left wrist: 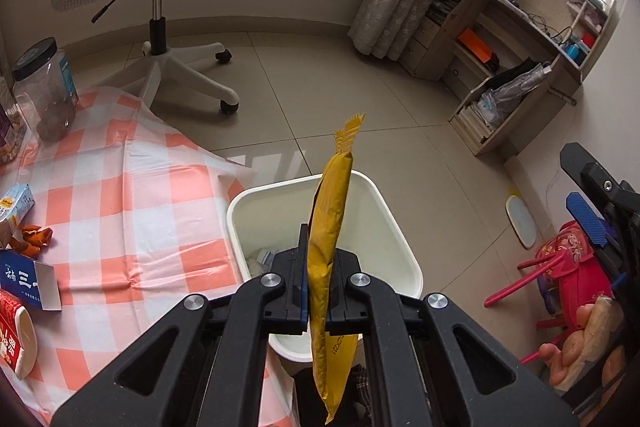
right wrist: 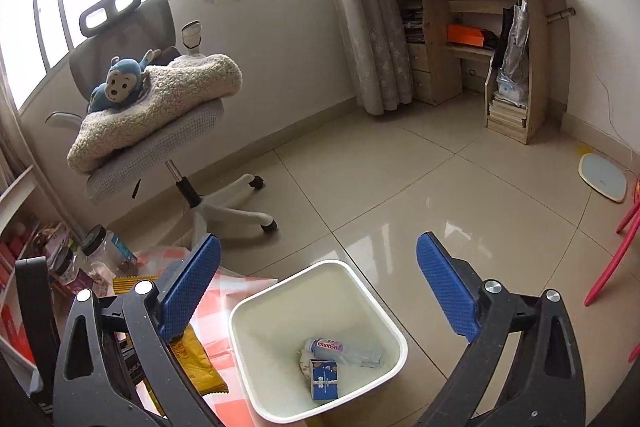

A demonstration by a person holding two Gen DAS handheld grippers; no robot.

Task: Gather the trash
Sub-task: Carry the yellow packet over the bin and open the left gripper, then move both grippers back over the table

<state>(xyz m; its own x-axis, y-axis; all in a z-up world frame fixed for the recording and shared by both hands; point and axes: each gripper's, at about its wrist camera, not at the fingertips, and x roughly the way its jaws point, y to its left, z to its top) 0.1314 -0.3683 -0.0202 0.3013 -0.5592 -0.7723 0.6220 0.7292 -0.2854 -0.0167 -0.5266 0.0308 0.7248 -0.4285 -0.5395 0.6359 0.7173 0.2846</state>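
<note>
The right gripper (right wrist: 318, 287), fingers spread wide, hangs above a white bin (right wrist: 384, 327) holding a plastic bottle (right wrist: 344, 350) and blue carton (right wrist: 325, 378); a yellow packet (right wrist: 196, 367) lies left of the bin.

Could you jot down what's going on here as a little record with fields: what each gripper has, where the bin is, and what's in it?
left gripper: shut on yellow snack wrapper, held above the bin
right gripper: open, holding nothing
white trash bin: on the floor beside the checkered tablecloth
in the bin: plastic bottle, small blue carton
left on the table: blue box, orange peel, jar
</note>
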